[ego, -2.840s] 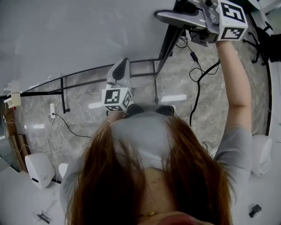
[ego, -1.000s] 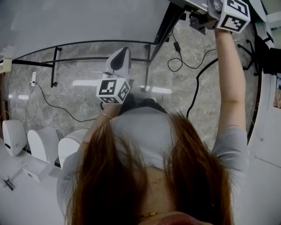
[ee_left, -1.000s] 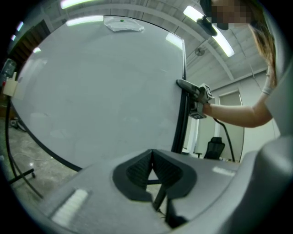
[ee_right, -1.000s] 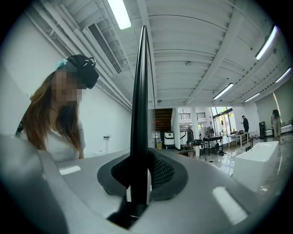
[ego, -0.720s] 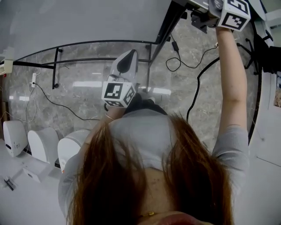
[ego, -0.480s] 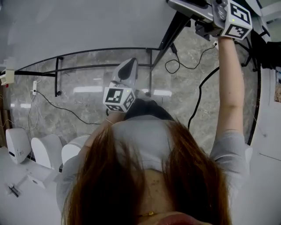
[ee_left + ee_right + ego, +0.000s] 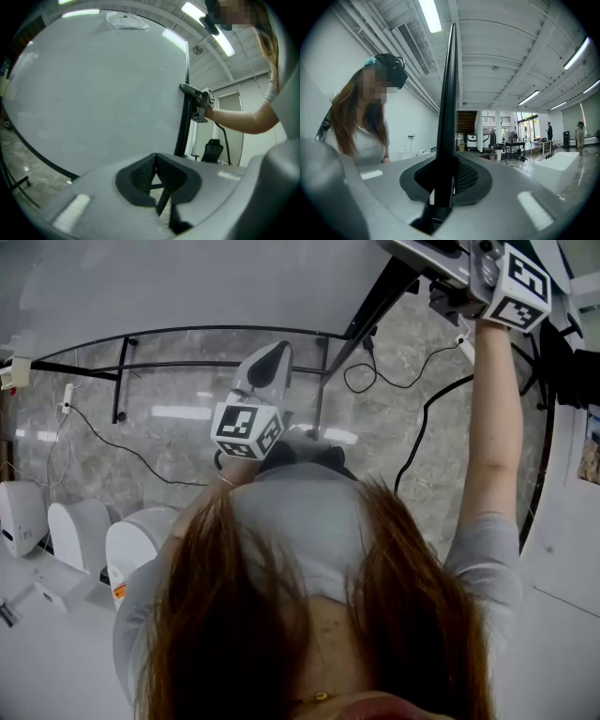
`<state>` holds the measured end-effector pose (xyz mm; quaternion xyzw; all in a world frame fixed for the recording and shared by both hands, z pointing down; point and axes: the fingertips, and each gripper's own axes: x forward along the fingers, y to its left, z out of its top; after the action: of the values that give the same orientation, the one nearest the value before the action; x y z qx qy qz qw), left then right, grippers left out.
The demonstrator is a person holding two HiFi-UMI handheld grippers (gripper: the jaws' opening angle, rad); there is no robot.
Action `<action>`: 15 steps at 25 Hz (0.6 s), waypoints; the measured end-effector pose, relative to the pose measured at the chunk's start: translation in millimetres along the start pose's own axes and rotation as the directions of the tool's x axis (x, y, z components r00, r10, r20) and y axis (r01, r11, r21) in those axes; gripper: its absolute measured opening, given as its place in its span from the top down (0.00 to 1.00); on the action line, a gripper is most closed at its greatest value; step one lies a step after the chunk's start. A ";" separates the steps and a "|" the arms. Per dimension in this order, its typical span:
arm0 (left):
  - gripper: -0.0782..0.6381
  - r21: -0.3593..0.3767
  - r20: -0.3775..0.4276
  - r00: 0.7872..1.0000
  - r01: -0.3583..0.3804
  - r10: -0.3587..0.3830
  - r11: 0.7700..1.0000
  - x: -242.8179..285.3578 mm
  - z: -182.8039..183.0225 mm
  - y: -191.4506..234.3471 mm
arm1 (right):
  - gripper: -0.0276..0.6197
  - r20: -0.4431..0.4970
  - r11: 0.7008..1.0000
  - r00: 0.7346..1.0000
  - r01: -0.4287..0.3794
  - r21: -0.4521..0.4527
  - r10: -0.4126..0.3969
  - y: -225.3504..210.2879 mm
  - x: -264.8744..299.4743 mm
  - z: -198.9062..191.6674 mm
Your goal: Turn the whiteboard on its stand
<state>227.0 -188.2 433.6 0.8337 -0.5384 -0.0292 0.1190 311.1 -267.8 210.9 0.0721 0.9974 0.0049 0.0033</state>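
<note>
The whiteboard (image 7: 187,287) fills the top of the head view, a pale grey sheet with a black frame, on a black stand (image 7: 375,301). My right gripper (image 7: 441,261) is raised at the top right, shut on the board's black side edge. In the right gripper view that edge (image 7: 449,93) runs straight up from between the pads of the right gripper (image 7: 445,161). My left gripper (image 7: 270,360) hangs low in front of the body, apart from the board. In the left gripper view the left gripper (image 7: 156,157) is shut with nothing in it, and the whiteboard (image 7: 93,84) faces it.
Black cables (image 7: 422,409) trail over the marble floor under the stand. Several white devices (image 7: 80,531) stand at the lower left, and a power strip (image 7: 67,395) lies near the stand's foot. A black office chair (image 7: 213,150) sits behind the board. People (image 7: 549,131) stand far off.
The right gripper has kept its hold on the board's edge and drifted right and up in the head view. The floor has slid past beneath the board. The left gripper has barely moved.
</note>
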 end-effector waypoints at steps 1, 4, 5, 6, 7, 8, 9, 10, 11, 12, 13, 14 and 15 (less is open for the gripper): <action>0.89 0.000 -0.001 1.000 -0.001 0.001 1.000 0.7 -1.2 -2.2 | 0.88 0.000 1.000 1.000 -0.001 0.003 0.001 -0.5 -0.2 -0.6; 0.89 -0.004 -0.012 1.000 -0.005 0.005 1.000 0.6 -6.9 -6.4 | 0.88 0.008 0.999 0.999 -0.032 -0.012 0.032 2.5 3.3 3.3; 0.89 -0.009 -0.013 1.000 -0.012 0.011 1.000 -0.2 -8.3 -5.7 | 0.88 0.012 0.999 0.999 -0.040 -0.014 0.040 3.1 4.0 4.2; 0.89 -0.015 -0.013 1.000 -0.019 0.019 1.000 -1.2 -9.5 -4.2 | 0.88 0.015 0.999 0.999 -0.041 -0.012 0.042 2.8 3.9 4.1; 0.89 -0.020 -0.013 1.000 -0.026 0.026 0.999 -2.2 -10.7 -3.0 | 0.88 0.016 0.999 0.999 -0.037 -0.005 0.037 1.7 2.9 2.9; 0.89 -0.026 -0.014 0.999 -0.031 0.031 0.999 -2.8 -12.4 -2.9 | 0.88 0.015 0.999 0.999 -0.033 -0.003 0.033 1.2 2.0 2.2; 0.89 -0.032 -0.015 0.999 -0.036 0.036 0.999 -2.6 -14.8 -4.6 | 0.88 0.014 0.999 0.999 -0.036 -0.009 0.036 2.4 1.3 2.9; 0.89 -0.039 -0.018 0.999 -0.041 0.040 0.998 -1.8 -17.8 -8.2 | 0.88 0.013 0.999 0.999 -0.042 -0.015 0.042 4.2 -0.3 4.0; 0.89 -0.046 -0.022 0.999 -0.044 0.043 0.998 -0.7 -20.9 -12.3 | 0.88 0.015 0.999 0.999 -0.047 -0.016 0.047 5.5 -2.7 4.7; 0.89 -0.051 -0.027 0.999 -0.045 0.044 0.998 -0.3 -23.4 -15.8 | 0.88 0.019 0.999 0.999 -0.050 -0.012 0.050 6.1 -4.3 5.2; 0.89 -0.052 -0.033 0.999 -0.044 0.042 0.998 -0.6 -24.8 -18.0 | 0.88 0.023 0.999 0.998 -0.052 -0.008 0.052 6.3 -4.6 6.0; 0.89 -0.047 -0.039 0.999 -0.040 0.038 0.998 -0.7 -25.1 -20.3 | 0.88 0.028 0.999 0.998 -0.052 -0.004 0.052 6.5 -5.1 7.3; 0.89 -0.035 -0.044 0.999 -0.031 0.029 0.999 0.5 -24.6 -24.3 | 0.88 0.033 0.999 0.998 -0.050 -0.003 0.050 6.8 -8.1 8.9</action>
<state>253.3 -175.0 451.9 0.8238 -0.5474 -0.0188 0.1460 320.2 -262.1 202.1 0.0969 0.9951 0.0049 0.0198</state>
